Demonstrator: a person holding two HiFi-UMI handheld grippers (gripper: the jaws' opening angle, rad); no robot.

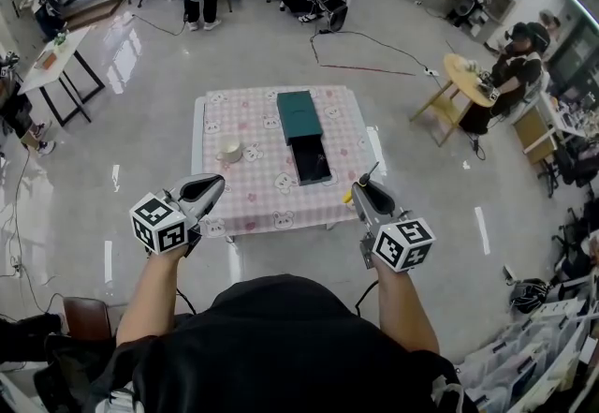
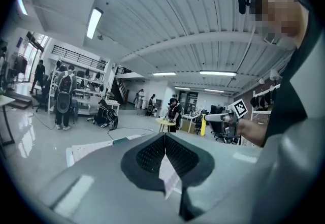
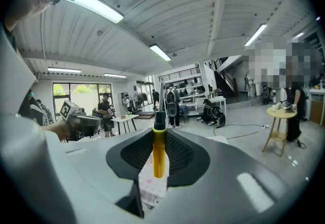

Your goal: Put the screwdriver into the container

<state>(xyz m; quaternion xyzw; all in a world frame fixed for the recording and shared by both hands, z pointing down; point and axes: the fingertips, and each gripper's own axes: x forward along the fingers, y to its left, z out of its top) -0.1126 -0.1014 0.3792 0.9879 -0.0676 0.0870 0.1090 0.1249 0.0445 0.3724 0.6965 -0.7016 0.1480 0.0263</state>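
So: right gripper (image 1: 359,184) was clamped on the screwdriver (image 3: 159,153), axis along the jaws; container (image 1: 310,160) lay ahead-left, nearest it. Left gripper (image 1: 211,184) closed, empty.

Held both bare forearms out forward, well apart. Carried the left gripper (image 1: 217,180) with jaws pressed together. Clamped the right gripper (image 1: 360,183) on a yellow-handled screwdriver (image 3: 159,152), lengthwise between its jaws.
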